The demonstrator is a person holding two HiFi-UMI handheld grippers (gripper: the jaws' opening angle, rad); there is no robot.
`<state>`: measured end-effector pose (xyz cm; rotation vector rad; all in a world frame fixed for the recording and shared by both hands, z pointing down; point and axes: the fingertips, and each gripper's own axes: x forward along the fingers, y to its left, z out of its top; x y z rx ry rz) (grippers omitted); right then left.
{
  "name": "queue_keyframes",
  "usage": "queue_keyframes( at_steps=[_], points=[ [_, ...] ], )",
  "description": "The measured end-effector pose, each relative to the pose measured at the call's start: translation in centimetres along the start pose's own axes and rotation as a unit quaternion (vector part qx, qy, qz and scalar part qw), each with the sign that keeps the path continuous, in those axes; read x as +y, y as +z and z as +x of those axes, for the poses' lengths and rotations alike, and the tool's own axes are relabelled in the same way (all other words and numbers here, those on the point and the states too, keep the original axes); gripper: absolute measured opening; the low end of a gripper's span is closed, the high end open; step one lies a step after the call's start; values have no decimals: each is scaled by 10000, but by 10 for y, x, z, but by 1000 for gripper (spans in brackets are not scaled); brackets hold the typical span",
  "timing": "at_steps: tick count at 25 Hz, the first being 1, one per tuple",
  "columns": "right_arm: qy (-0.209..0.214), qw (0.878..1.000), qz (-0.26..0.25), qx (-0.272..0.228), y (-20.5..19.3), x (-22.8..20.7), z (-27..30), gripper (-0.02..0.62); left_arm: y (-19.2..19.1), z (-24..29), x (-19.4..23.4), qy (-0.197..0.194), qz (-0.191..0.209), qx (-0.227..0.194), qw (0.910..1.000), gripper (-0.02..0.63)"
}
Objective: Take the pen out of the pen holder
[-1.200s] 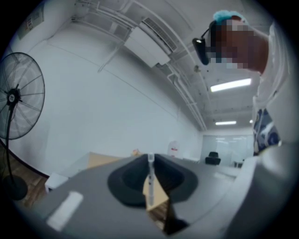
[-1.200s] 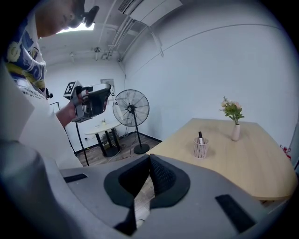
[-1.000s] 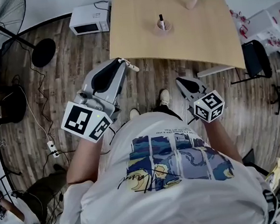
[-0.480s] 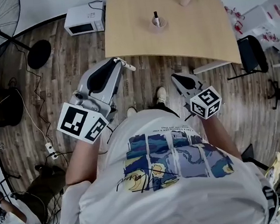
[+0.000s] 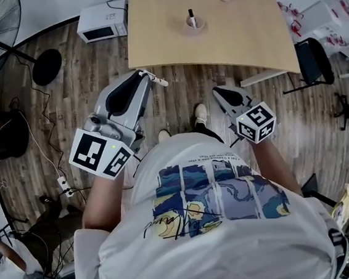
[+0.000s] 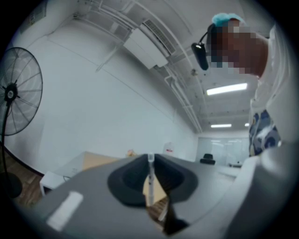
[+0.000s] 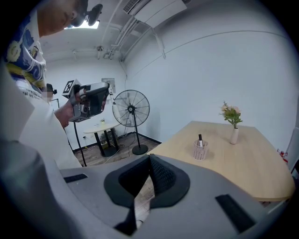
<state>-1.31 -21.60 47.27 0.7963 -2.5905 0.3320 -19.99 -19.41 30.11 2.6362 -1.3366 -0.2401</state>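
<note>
Left claw (image 5: 145, 76): closed on white pen (image 5: 159, 81), held level, short of the worktop (image 5: 256, 34).
Right claw (image 5: 220, 91): closed, empty, likely idle.
Dark pen (image 5: 191, 16): upright in holder (image 5: 195, 26) mid-worktop, well apart from both claws, not yet taken.

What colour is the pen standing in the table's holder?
Black top, white body: the pen shows best in the right gripper view.
</note>
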Motion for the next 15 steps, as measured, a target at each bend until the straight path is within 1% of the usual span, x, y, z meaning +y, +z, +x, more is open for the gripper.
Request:
queue_keyframes(
  at_steps=[15],
  points=[
    [-20,10000,-69,19,-3,0,-7,7,-2,2,-8,-85,-72,11,9999,44]
  ],
)
